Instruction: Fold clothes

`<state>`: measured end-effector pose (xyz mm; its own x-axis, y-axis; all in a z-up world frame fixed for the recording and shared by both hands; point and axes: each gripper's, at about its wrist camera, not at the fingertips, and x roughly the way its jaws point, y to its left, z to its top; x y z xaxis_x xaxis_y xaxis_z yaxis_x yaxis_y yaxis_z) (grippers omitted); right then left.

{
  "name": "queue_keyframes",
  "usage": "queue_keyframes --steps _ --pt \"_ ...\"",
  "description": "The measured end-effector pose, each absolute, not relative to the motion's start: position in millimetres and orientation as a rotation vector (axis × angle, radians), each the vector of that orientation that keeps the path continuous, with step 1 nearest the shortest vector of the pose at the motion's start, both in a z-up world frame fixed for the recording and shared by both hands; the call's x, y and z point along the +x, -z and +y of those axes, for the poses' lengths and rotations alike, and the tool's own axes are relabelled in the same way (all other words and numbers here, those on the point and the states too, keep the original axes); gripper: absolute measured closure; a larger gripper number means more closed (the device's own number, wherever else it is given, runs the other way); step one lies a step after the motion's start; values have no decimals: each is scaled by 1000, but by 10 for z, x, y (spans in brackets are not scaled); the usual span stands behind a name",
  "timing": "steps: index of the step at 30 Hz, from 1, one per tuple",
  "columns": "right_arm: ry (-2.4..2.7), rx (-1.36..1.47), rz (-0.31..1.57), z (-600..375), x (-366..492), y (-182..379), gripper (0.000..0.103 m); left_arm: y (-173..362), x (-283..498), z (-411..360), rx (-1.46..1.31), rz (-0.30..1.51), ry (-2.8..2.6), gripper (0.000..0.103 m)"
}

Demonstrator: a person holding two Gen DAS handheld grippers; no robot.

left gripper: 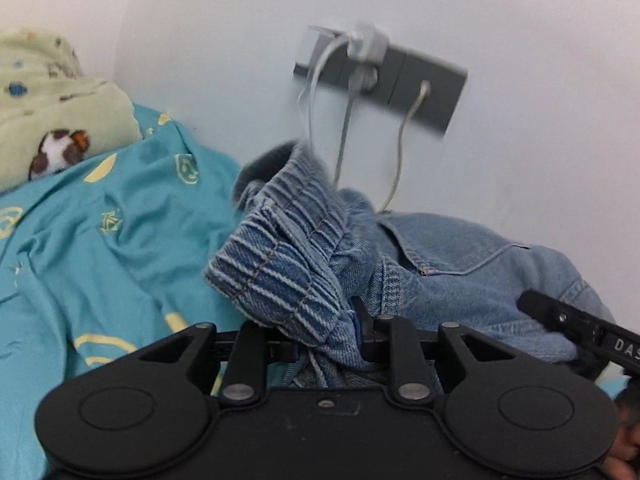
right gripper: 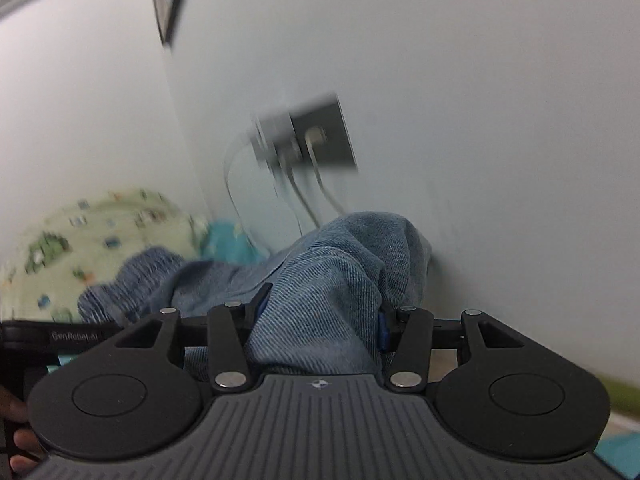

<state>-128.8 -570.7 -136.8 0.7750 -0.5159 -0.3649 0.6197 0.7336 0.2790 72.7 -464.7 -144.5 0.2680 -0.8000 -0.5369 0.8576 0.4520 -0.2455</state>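
Left wrist view: my left hand-held gripper [left gripper: 324, 340] stands narrow, clamped on the ribbed waistband of the denim jeans [left gripper: 440, 272], which bunch straight ahead of it over the teal bedsheet [left gripper: 120, 220]. Beyond the jeans, a grey wall socket [left gripper: 420, 88] trails white cables [left gripper: 344, 128]. The right hand-held gripper [left gripper: 580, 328] shows at the far right.

Right wrist view: my right hand-held gripper [right gripper: 320, 320] stands half wide, pinching a thick fold of the jeans between its fingers. A green patterned blanket [right gripper: 80, 248] lies ahead to the left.

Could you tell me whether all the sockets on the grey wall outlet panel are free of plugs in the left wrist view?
No, the grey outlet panel has a white adapter and cables plugged in.
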Motion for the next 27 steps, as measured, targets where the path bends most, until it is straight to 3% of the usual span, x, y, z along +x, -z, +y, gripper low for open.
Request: queue_keyframes --steps 8,11,13,15,18,25,27 --pt "682 528 449 -5826 -1085 1531 52 1418 563 -4642 182 628 1136 74" --pt "677 551 484 -5889 -1115 1473 51 1277 493 -4576 251 586 1130 64" --pt "678 579 503 -5941 -1206 1455 46 1157 466 -4479 262 576 1115 58" --pt "692 578 514 -5950 -1288 1374 35 1010 405 -4359 269 551 1096 54" --pt "723 559 483 -5895 -1454 1231 16 756 324 -4114 263 496 1057 41" --pt "638 503 422 -5631 -1516 761 12 190 266 -3379 221 404 896 19" --pt "573 462 416 -5475 -1412 581 12 61 294 -3119 192 398 830 19"
